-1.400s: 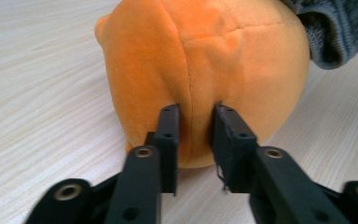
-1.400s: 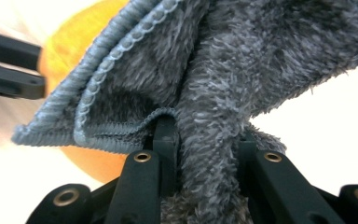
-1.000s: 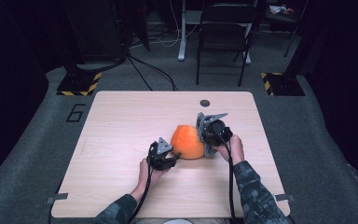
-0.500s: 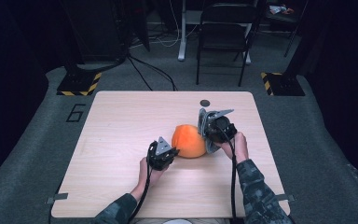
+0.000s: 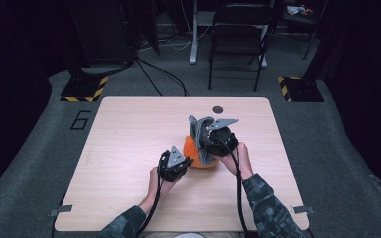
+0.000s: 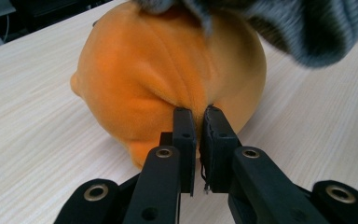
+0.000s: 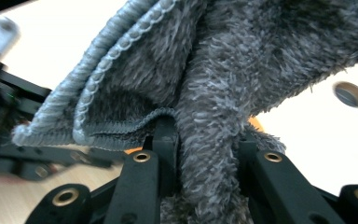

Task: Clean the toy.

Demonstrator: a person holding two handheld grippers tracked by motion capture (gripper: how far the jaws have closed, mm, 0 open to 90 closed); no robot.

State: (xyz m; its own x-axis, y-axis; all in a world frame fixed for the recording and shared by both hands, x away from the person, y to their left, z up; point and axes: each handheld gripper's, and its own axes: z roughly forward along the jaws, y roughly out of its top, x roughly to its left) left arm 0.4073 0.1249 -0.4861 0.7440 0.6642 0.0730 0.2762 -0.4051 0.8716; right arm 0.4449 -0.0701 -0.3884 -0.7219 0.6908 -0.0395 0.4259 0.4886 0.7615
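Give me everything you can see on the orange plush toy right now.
The orange plush toy is a rounded, velvety soft body with seams and a small nub on one side. It rests on the wooden table, near the middle. The left gripper is shut on a pinch of its fabric low at a seam. A grey fuzzy cloth with a ribbed hem, held in the right gripper, drapes over its top.
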